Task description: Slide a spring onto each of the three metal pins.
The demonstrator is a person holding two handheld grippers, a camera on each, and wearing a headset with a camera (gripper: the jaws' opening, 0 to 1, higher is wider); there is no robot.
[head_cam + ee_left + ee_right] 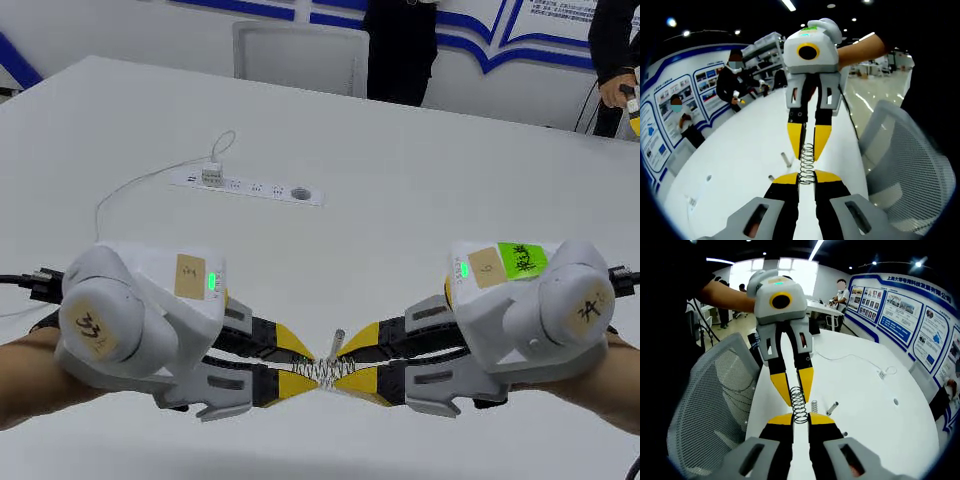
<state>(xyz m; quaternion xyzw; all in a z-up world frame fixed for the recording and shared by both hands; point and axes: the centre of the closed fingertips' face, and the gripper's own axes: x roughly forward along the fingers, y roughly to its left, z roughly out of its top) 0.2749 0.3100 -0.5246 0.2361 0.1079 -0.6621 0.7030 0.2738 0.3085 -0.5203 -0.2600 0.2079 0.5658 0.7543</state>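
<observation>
A small steel spring [320, 375] hangs level between my two grippers, just above the white table [400, 180]. My left gripper [303, 368] is shut on one end and my right gripper [350, 365] is shut on the other, their yellow tips almost meeting. In the left gripper view the spring [806, 162] runs from my own tips [807, 178] up to the right gripper [809, 146]. A bare metal pin [337, 343] stands on the table just behind the spring. The right gripper view shows the pin [832, 407], a short coil [814, 406] beside it, and another small stub [844, 434].
A white power strip [247, 186] with a plugged-in adapter and a cable lies mid-table. A grey chair [300, 55] stands at the far edge, with people standing behind it. A mesh chair [910, 160] is close to the table's near side.
</observation>
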